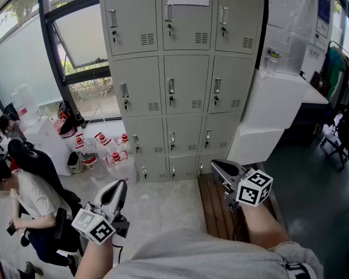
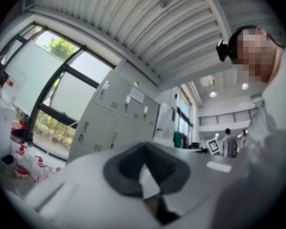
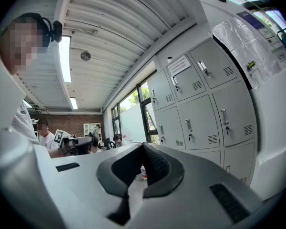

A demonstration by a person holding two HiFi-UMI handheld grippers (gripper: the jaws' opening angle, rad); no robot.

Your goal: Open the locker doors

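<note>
A grey bank of lockers (image 1: 186, 80) stands against the wall ahead, three columns wide, with every door in view shut and a handle and lock on each. Both grippers are held low in front of it, well short of the doors. My left gripper (image 1: 115, 192) is at the lower left with its jaws together and nothing between them. My right gripper (image 1: 220, 172) is at the lower right, also shut and empty. The lockers (image 2: 117, 113) appear far off in the left gripper view beyond that gripper (image 2: 144, 171). In the right gripper view the lockers (image 3: 200, 99) stand to the right of that gripper (image 3: 143, 168).
A big white appliance (image 1: 273, 109) stands close against the lockers' right side. A wooden slatted platform (image 1: 218, 208) lies on the floor below my right hand. Water bottles (image 1: 113, 156) stand at the lockers' lower left under the window (image 1: 75, 39). A person (image 1: 29, 196) sits at the left.
</note>
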